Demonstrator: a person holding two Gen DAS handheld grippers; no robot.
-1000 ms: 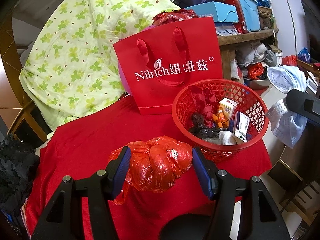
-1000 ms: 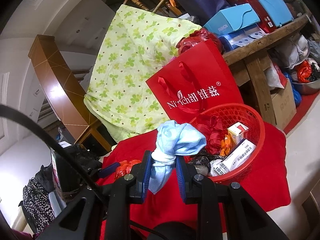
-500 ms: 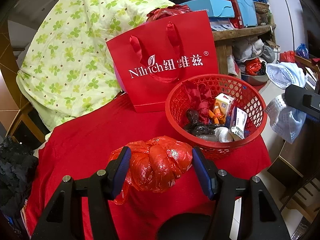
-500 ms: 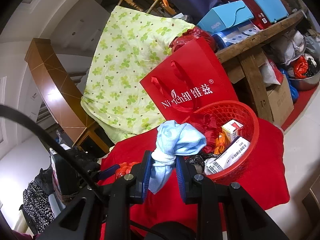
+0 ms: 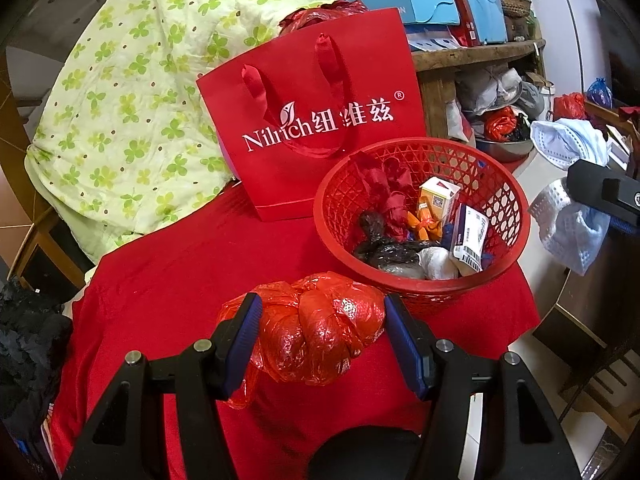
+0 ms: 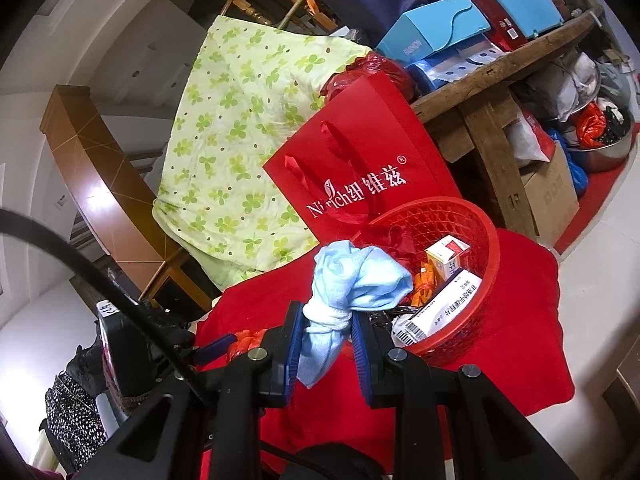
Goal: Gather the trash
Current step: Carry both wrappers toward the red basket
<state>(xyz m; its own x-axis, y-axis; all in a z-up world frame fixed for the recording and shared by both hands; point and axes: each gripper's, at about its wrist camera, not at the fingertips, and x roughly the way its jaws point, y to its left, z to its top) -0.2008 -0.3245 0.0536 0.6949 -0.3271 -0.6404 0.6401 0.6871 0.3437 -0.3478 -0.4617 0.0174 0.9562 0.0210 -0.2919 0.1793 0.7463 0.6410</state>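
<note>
A red cloth (image 5: 168, 280) covers the table, with a red basket (image 5: 516, 216) of trash beside a red paper bag (image 5: 312, 128). The left gripper (image 5: 322, 334) clamps a red plastic bag (image 5: 320, 336) over the cloth. The right gripper (image 6: 326, 338) pinches a blue rag (image 6: 356, 276) near the basket. Behind, a wooden shelf (image 6: 500, 64) carries boxes.

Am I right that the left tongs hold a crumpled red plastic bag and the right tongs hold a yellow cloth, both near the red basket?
Nearly. The right tongs hold a light blue cloth, not yellow, as the right wrist view shows. The left tongs do hold the red plastic bag near the red basket.
</note>
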